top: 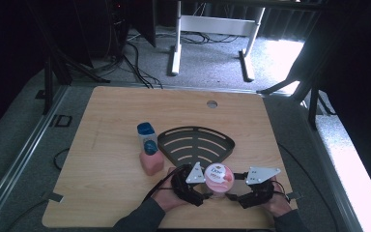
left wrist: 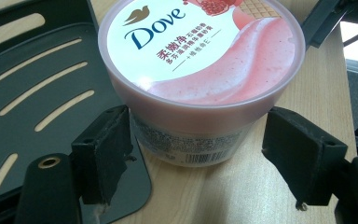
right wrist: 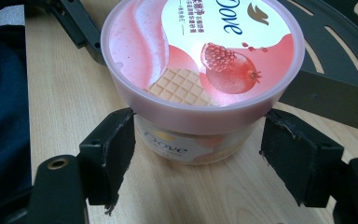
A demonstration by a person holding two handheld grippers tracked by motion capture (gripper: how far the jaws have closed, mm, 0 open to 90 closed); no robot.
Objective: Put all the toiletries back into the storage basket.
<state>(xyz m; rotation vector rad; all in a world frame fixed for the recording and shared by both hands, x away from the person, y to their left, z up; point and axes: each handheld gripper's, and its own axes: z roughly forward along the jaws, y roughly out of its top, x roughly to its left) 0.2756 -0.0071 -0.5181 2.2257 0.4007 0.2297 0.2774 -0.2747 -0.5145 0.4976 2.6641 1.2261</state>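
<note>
Both tongs, left (left wrist: 196,154) and right (right wrist: 196,154), spread wide astride upright tub (top: 219,179) beside rack (top: 195,143), base half hidden, lid up.

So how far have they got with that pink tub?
Little looks done yet: the tub stands upright on the table, lid on, beside the black rack. In hand: the left tool and right tool each straddle the tub from opposite sides, jaws wide; whether the pads touch it is unclear. Gripping and moving it, perhaps onto the rack, seems still ahead.
</note>
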